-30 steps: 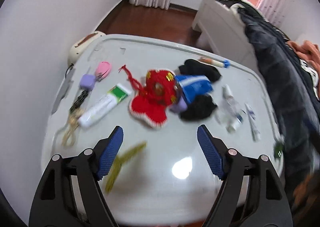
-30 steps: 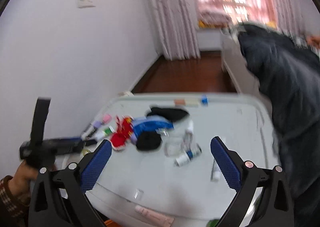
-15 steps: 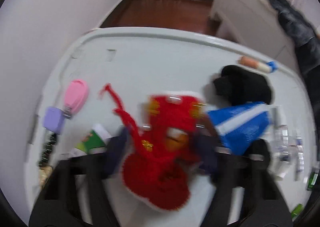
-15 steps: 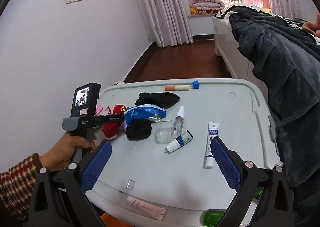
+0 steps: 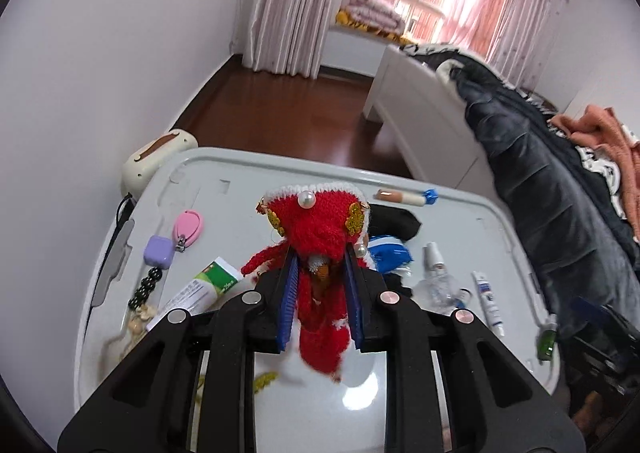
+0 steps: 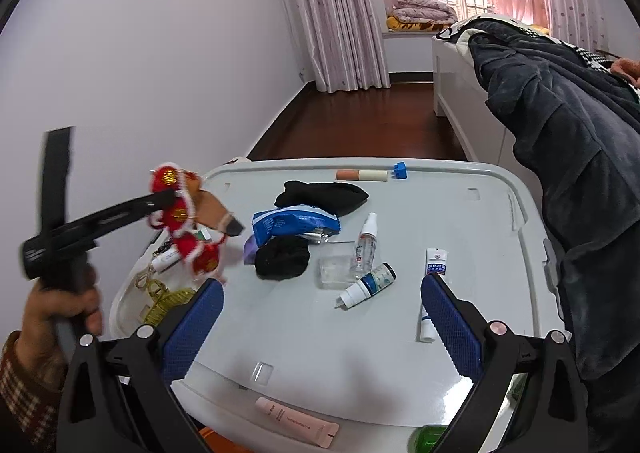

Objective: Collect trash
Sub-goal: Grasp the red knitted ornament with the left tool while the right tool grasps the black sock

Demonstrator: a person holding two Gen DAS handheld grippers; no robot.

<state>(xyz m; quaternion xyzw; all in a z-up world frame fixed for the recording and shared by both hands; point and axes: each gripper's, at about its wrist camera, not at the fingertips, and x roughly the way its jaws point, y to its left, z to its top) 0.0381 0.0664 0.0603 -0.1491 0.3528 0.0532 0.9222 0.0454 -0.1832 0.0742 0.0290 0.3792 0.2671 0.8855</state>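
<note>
Left wrist view: left gripper (image 5: 320,285) has its jaws closing, blue pads pressed on both sides of a red knitted ornament (image 5: 320,229), which sits between them, clear of the white lid (image 5: 304,405) below. Ornament has white trim, pearl beads, gold bits; its tail hangs under the pads. On the lid at 9 o'clock from the grip: pink nail clipper (image 5: 188,227), purple case (image 5: 158,251), green-and-white tube (image 5: 204,287), dark beads (image 5: 146,287). At 3 o'clock: blue packet (image 5: 390,255), small spray bottle (image 5: 434,259), white tube (image 5: 488,303). At 1 o'clock: black sock (image 5: 394,223), and behind it a stick w/ blue cap (image 5: 404,196).

Right wrist view: right gripper (image 6: 320,317) has jaws wide apart, nothing between them, over the lid's near half. At 9–10 o'clock a hand (image 6: 60,313) w/ plaid sleeve holds the left gripper; ornament dangles from it, blurred, above the lid's left edge. Mid-lid: blue packet, two black socks, spray bottle, dropper bottle (image 6: 370,285), white tube. Pink tube (image 6: 298,421) lies at near rim, 6 o'clock.
</note>
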